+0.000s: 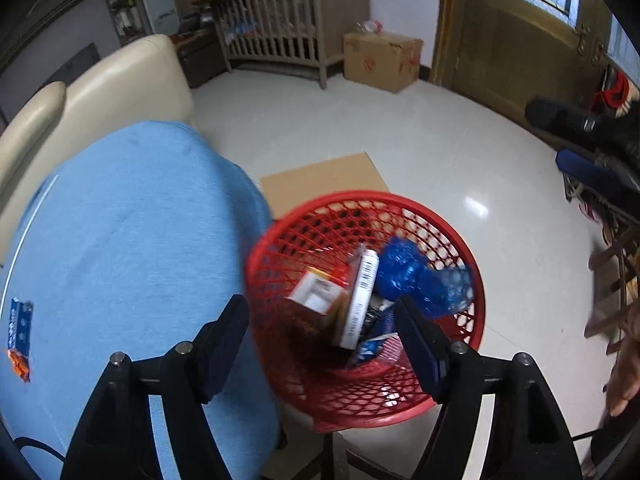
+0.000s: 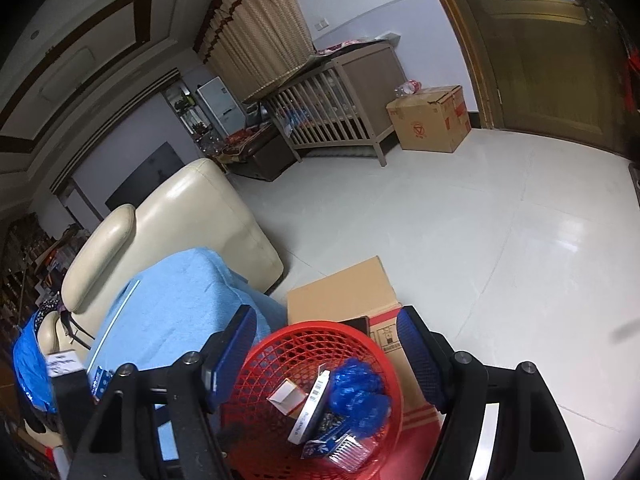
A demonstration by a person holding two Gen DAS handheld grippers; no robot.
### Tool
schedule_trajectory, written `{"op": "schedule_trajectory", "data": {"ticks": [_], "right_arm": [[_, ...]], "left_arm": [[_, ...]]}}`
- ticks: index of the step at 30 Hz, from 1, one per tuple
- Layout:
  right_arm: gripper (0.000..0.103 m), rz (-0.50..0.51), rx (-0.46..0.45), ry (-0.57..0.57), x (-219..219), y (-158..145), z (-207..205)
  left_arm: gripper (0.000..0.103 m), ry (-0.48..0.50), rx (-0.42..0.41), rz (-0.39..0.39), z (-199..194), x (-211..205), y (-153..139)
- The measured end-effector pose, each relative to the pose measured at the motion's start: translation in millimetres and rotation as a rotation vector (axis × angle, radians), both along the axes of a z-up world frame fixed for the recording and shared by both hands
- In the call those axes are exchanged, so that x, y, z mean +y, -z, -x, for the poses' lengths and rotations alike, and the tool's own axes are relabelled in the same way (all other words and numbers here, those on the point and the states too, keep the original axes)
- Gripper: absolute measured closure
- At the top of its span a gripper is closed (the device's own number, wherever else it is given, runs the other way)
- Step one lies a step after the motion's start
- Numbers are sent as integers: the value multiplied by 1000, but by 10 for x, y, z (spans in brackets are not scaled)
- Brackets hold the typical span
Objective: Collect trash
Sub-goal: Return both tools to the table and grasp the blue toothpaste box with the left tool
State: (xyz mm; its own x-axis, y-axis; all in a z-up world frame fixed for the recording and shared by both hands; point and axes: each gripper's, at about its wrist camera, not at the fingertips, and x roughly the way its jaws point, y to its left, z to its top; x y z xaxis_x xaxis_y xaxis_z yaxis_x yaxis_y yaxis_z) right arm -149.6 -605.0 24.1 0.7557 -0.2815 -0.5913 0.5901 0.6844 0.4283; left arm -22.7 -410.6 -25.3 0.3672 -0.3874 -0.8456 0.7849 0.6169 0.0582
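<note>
Blue wrapper [image 1: 20,330] lies on blue-covered table [image 1: 132,248] | left gripper [image 1: 320,344] jaws spread, nothing between, above red mesh basket [image 1: 460,240] holding white cartons [image 1: 362,300] and crumpled blue plastic [image 1: 416,276] | right gripper [image 2: 328,352] jaws apart, empty, over same basket | flat cardboard [image 2: 344,292] on floor behind.

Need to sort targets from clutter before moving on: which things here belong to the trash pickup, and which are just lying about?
Part of the job:
red basket
small white box, flat barcoded box and crumpled blue plastic inside it
blue wrapper on the blue cloth
left gripper and right gripper, both empty

Just lying about:
flat cardboard
cardboard carton
crib
cream armchair
</note>
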Motion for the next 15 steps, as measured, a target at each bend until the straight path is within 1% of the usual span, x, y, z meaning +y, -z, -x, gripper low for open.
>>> {"op": "schedule_trajectory", "data": {"ticks": [5,7,8,9,13,15], "right_arm": [[27,9,11,-63,229,-23,-238],[27,21,18,-106,376,-19,-365],[27,22,26,-126,433,-15,-431],[27,21,32,-148,500,-4,-506],[27,24,68,-217,786,92,-771],[27,32,86,-256,953,135,-928]], "left_arm": [[28,-78,-9,56,-228,440,-229],[28,-128,-18,78,-355,756,-323],[28,-144,-23,85,-386,851,-342],[27,-181,-37,93,-468,1076,-373],[27,-289,-51,97,-750,1732,-362],[27,-360,-56,87,-991,2124,-331]]}}
